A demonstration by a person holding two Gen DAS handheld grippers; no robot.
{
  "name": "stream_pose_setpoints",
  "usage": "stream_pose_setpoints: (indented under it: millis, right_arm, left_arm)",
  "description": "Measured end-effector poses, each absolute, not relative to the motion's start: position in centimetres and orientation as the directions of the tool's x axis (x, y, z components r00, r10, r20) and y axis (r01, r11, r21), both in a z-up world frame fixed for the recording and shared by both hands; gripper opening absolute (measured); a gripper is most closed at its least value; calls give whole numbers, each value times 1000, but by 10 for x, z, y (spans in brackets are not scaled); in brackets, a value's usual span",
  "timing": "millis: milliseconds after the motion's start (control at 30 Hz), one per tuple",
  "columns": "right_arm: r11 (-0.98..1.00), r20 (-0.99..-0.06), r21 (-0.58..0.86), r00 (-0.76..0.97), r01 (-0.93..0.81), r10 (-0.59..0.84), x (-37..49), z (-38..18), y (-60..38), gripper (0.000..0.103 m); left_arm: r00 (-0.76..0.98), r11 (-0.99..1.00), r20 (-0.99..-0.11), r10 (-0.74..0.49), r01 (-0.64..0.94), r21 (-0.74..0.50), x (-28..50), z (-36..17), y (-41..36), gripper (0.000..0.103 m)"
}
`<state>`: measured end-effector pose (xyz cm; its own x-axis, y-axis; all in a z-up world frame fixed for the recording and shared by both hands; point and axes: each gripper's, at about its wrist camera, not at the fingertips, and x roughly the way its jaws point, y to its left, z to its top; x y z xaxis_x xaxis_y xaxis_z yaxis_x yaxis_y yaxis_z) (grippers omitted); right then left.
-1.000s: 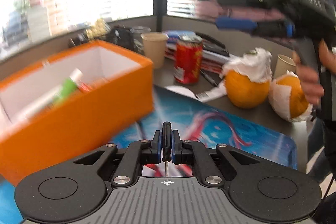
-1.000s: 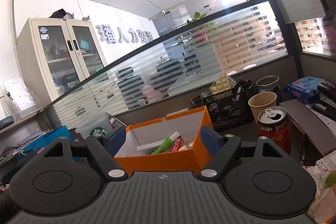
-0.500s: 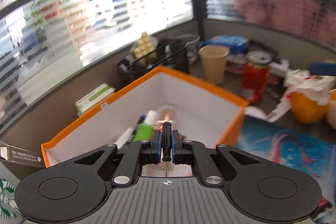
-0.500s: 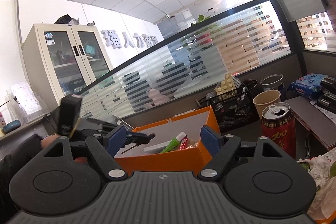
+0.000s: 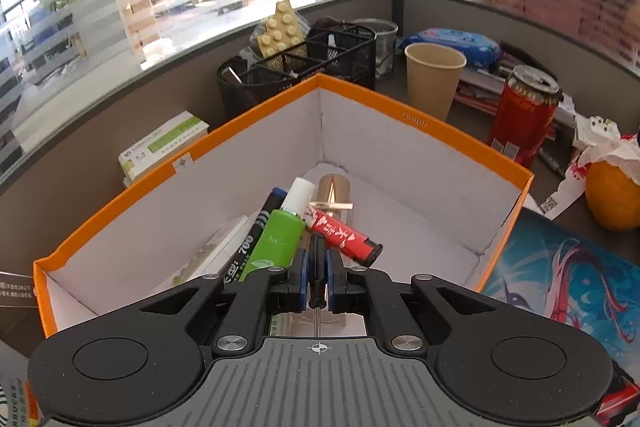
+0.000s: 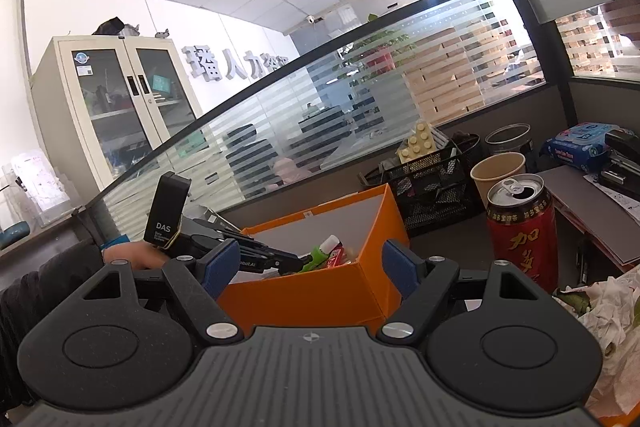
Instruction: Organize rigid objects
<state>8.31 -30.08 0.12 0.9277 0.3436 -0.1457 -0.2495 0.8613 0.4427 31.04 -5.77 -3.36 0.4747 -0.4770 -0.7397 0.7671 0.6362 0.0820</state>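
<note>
Black-handled small screwdriver (image 5: 318, 269): clenched between the blue pads of the left gripper (image 5: 318, 281), handle forward, thin metal shaft trailing back toward the camera; long axis runs along the gripper's own pointing line. Gripper angled downward over the near end of the orange box (image 5: 416, 117), tool tip-side above the box interior.

Just beyond the handle, lying in the box: green tube (image 5: 278, 239), black marker (image 5: 256, 227), red lighter (image 5: 344, 237).

Right gripper (image 6: 310, 267): jaws released, nothing between them, near level, outside the box on its near side. Left hand is the nearer for a drop, in my judgement.
</note>
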Motion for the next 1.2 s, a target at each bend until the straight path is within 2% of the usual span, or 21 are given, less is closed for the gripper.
stream_pose_setpoints:
  millis: [367,567,667,833,1100,1167,1200]
  right_arm:
    - [854,-161,450,917,-261,365,87,-5,-299,77]
    - [853,-169,454,916,-256,365,88,-7,-298,77]
    - [854,-170,452,915,-257,366,89,-7,-298,77]
    - [855,-175,450,913,-259,369,90,-8,-298,77]
    - [867,-193,419,906,-271,377,95,-3,-287,80]
    - [870,-199,412,905,-271,376,95,0,-283,82]
    - [872,-201,407,905,-271,376,95,2,-280,83]
  left_arm:
    - [436,663,-795,-422,746,57,331,-48,-56,7]
    - [433,678,-795,-425,734,38,334,-49,-55,8]
    - [448,684,-792,-416,727,52,332,-49,-54,12]
    - [468,701,-777,-422,712,49,328,-45,-48,13]
    - [520,730,-734,-437,682,48,309,-26,-32,39]
    - [548,744,-713,-437,666,56,299,-20,-28,57]
    - [561,751,-703,-437,657,57,294,-17,-25,60]
